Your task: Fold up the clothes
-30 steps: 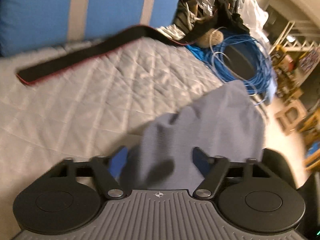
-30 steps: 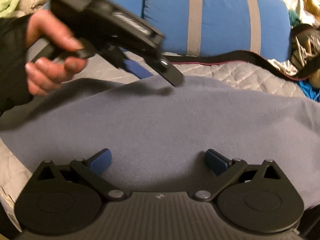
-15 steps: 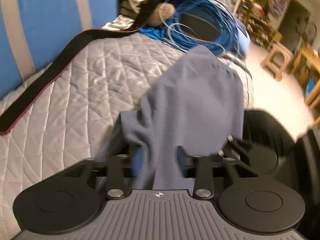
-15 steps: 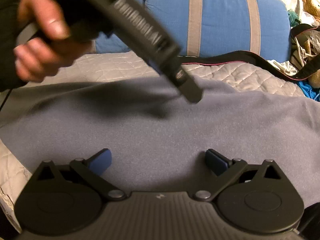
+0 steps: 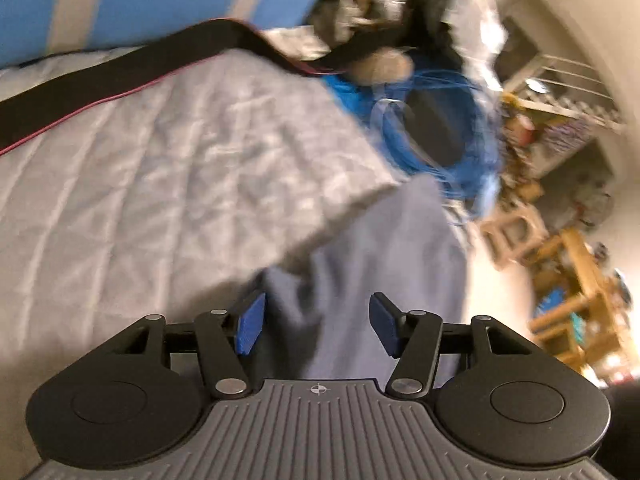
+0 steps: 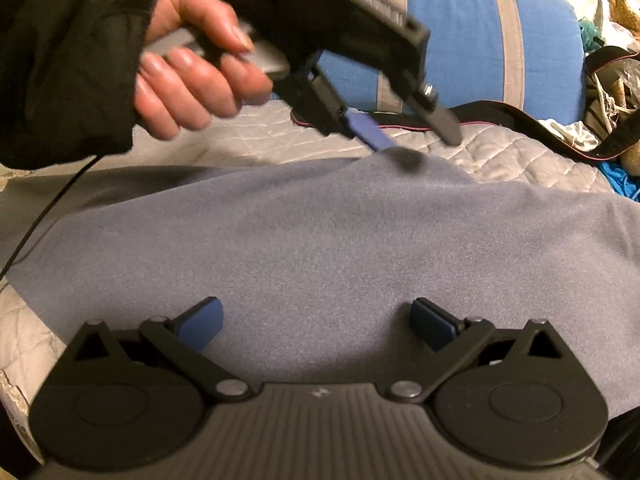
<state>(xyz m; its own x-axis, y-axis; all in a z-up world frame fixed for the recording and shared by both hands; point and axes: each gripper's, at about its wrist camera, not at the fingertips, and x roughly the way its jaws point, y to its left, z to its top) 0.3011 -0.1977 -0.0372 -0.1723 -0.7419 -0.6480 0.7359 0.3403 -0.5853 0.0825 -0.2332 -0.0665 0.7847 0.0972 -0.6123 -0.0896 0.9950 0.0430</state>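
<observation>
On the left, the hand [image 6: 188, 80] tips my left gripper [image 6: 416, 136] down at the far edge of the grey-blue garment [image 6: 320, 248], jaws spread w/ a ridge of cloth between, not yet pinched. Garment lies flat across the quilt [image 5: 140, 160]. Right gripper [image 6: 316, 320] hovers over near hem, also spread, holding nothing. Prob. mid-grab for a fold; next needs closing on that edge.

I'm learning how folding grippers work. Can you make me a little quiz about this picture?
1. True or false: the right gripper is open.
2. The grey-blue cloth lies on: A) a quilted bed cover, B) a wooden table, C) a floor.
3. What long dark thing lies across the bed near the blue cushion?

Key: 1 true. 2 A. 3 A black strap with a red edge.
</observation>
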